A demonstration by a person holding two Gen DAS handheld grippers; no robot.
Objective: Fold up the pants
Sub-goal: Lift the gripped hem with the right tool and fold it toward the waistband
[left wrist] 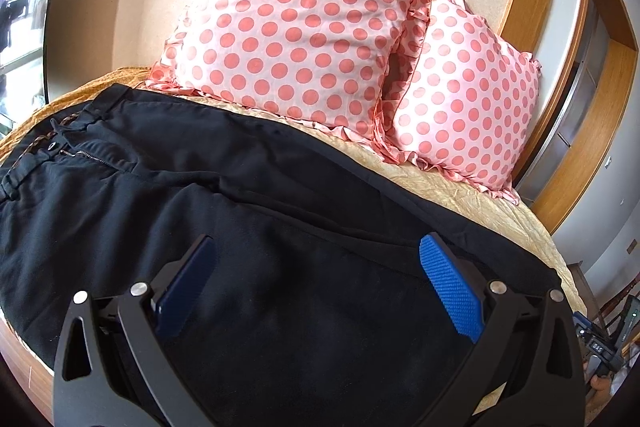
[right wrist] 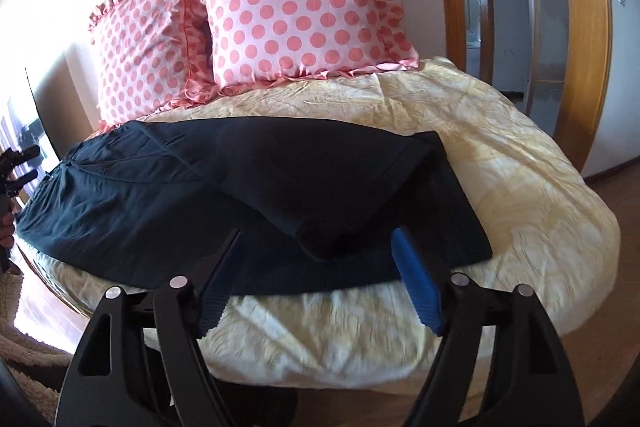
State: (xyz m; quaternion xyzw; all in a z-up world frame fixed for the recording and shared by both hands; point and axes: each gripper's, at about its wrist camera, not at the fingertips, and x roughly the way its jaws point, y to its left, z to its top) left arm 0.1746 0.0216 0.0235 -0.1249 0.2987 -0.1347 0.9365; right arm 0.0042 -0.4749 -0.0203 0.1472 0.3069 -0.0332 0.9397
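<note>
Soft black pants (right wrist: 248,187) lie on the crinkled cream bed (right wrist: 520,187), legs folded over; both claws, left (left wrist: 316,283) and right (right wrist: 316,279), gape wide, empty.

Pants (left wrist: 240,195) black, look dark navy in right wrist view; silver zipper teeth and a black button at the fly, brown patterned strip along the waistband. Two pillows (left wrist: 304,23) pale pink with coral-red polka dots, coral ruffle edging. Bedspread (right wrist: 500,163) pale yellow-cream with a faint gold swirl pattern. Left gripper (left wrist: 320,275) black frame, blue ribbed pads, silver rivets. Right gripper (right wrist: 316,259) same: black frame, blue pads. Door frame (right wrist: 580,27) honey-orange wood. Wall white to cream.
</note>
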